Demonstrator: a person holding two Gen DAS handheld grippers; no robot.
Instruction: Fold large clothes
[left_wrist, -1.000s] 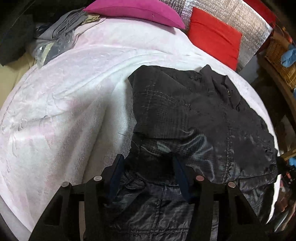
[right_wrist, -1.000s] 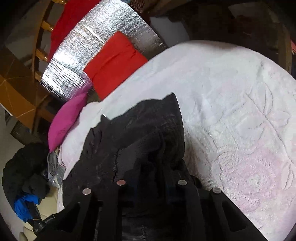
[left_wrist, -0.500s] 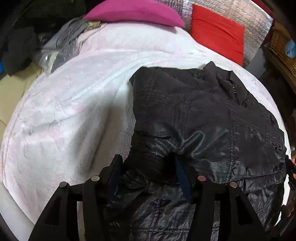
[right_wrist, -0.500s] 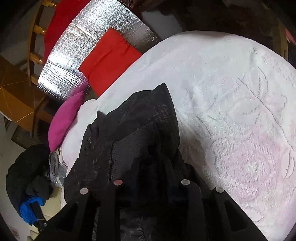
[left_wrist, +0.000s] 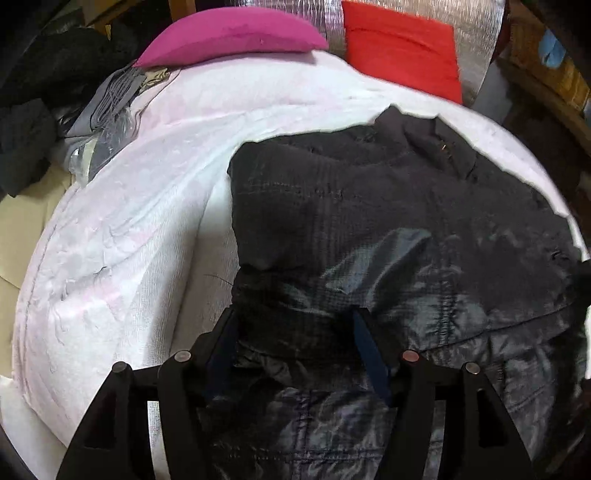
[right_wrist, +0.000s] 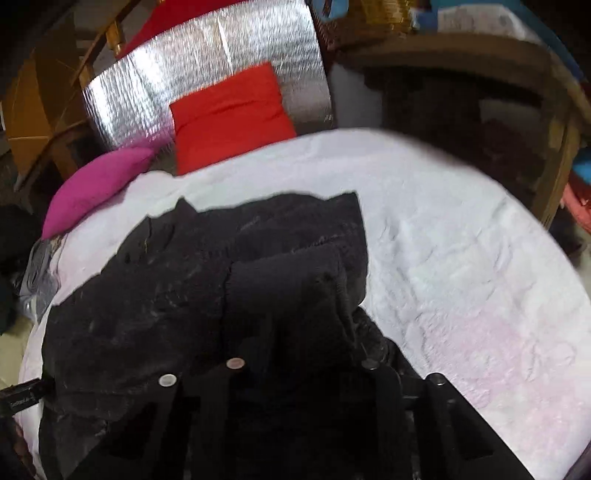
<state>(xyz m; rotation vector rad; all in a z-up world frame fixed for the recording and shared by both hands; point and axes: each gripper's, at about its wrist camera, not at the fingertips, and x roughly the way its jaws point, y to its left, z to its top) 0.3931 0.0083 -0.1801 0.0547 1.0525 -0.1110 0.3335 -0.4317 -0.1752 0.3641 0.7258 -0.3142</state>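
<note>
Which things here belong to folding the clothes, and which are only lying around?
For the job: jacket, left tool, its jaws opening around jacket cloth, right tool.
Lying around: pink pillow, red pillow, grey cloth, blanket.

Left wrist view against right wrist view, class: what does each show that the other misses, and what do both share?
Only the left wrist view shows the jacket's shiny quilted lining and the left gripper, its jaws opening with dark fabric between them. Only the right wrist view shows the wooden table and the right gripper, its jaws closing in dark fabric. Both show the black jacket, white bedspread, magenta pillow, red pillow and silver foil panel.
</note>
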